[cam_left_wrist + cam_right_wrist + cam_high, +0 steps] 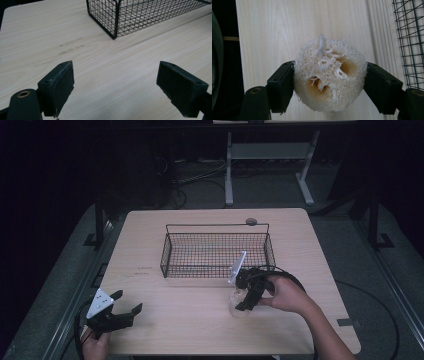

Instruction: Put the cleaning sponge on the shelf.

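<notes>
At the left of the high view, the left gripper (125, 312) sits low near the front edge of the wooden table (150, 325), held by a hand (95, 347) coming in from the bottom. Its jaws stand wide apart with nothing between them; in the left gripper view there is bare wood grain between the two black pads (61, 87) (a few faint scuff marks lie on the tabletop just ahead).

Toward the middle, a black wire basket (217, 270) stands on the table, its thin handle raised along the far side. A small round grey thing (251, 221) lies on the table just behind it.

To the right, just in front of the basket's near right corner, the right gripper (245, 302) points down at the table, held by the right hand (285, 295). Its jaws are clamped on a pale loofah sponge (329, 77), one pad pressed into each side. Whether the sponge rests on the wood or hangs just above it cannot be told.
</notes>
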Demonstrator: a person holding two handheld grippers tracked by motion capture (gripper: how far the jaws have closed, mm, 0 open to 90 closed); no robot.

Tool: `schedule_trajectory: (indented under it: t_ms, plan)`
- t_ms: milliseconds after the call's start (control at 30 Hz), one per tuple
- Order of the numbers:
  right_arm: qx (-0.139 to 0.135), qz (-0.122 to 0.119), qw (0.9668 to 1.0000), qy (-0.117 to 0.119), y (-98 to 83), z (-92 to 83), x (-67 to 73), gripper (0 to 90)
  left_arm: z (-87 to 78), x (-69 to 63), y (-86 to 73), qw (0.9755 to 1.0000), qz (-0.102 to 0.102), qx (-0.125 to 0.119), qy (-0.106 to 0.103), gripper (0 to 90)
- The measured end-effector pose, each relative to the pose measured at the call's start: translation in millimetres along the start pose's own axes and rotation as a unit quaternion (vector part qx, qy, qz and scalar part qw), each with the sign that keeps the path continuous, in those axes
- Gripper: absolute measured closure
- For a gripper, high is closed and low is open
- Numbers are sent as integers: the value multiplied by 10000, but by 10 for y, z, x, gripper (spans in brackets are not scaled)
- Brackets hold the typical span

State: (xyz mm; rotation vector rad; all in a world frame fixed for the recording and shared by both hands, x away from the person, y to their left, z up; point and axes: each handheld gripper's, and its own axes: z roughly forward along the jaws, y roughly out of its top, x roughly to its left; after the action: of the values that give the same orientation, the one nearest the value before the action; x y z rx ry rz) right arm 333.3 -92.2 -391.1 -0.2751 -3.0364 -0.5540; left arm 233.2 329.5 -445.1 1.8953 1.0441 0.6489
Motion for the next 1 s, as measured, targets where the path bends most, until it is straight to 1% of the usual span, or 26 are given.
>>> schedule_trajectory:
  t_ms: [133, 233, 367, 533, 1000]
  plan:
    - [52, -14, 10000, 5, 18, -5, 1, 282, -2, 1, -1, 10000, -13, -12, 5, 137]
    - [35, -30, 10000, 8, 24, -23, 2, 283, -4, 2, -2, 10000, -22, -13, 11, 137]
    - [-86, -30, 10000, 15, 21, -72, -7, 284, -4, 1, -3, 10000, -24, -16, 10, 137]
    - [-76, -26, 10000, -20, 32, -128, -19, 284, -1, -2, -2, 10000, -20, -5, 8, 137]
    - [-214, -147, 9996, -110, 185, -333, -81, 284, -7, 2, -3, 10000, -30, -20, 18, 137]
